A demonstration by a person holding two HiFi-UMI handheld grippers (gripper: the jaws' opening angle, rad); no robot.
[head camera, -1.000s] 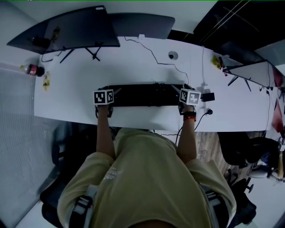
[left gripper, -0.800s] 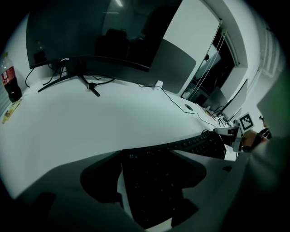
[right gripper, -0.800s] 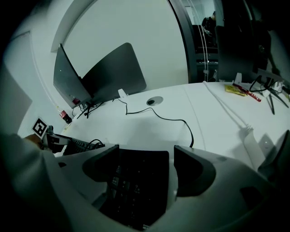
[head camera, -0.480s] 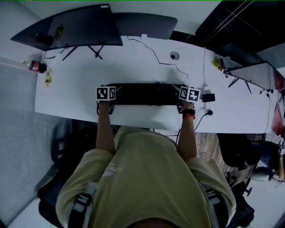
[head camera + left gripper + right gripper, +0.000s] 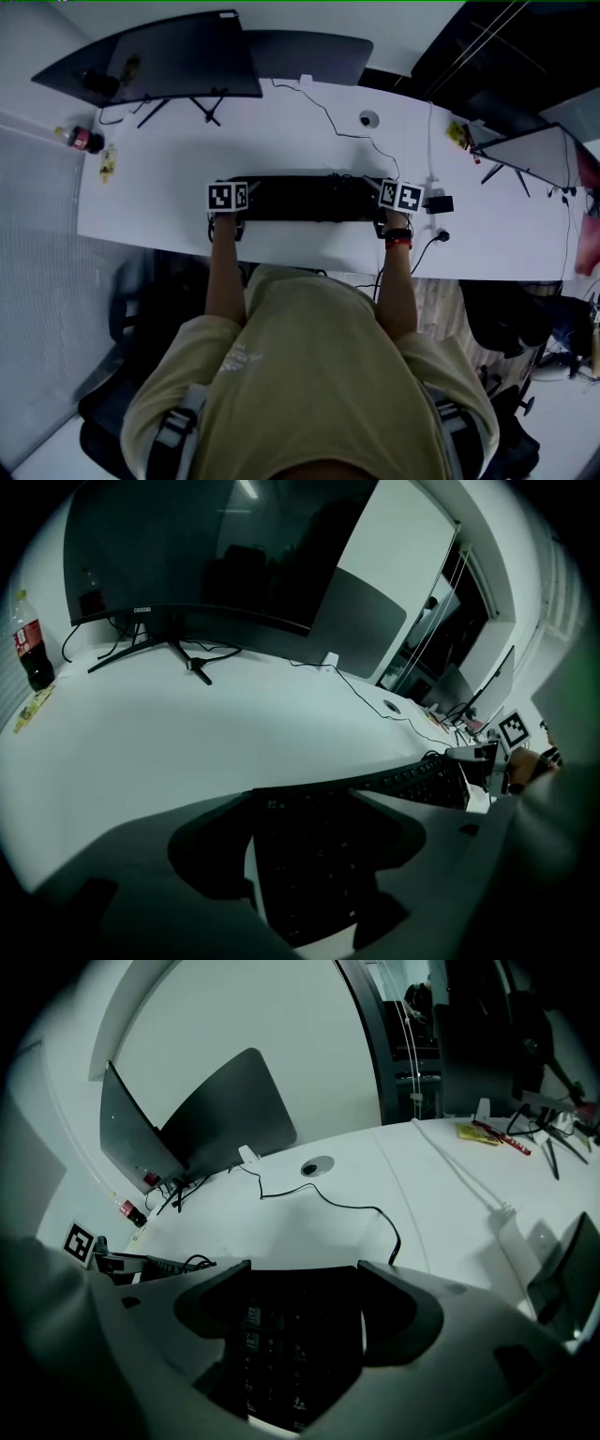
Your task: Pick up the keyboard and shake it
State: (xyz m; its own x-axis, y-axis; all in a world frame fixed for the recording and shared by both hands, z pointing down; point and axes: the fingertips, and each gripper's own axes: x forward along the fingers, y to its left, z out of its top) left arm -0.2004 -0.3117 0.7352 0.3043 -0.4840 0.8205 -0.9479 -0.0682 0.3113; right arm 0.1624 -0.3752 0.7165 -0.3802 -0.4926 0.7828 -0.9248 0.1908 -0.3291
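now left gripper (image 5: 306,801) and right gripper (image 5: 305,1274), jaws just closed in, clamp the flat black keyboard (image 5: 309,198).

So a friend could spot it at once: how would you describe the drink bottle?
On the white desk, look to the far left end, beside the big dark monitor. The bottle stands there upright: dark drink, red label, unlike the flat yellow packet next to it.

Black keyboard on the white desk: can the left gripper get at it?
Probably yes: nothing blocks the left gripper; its jaws have just been closing with the black keyboard between them.
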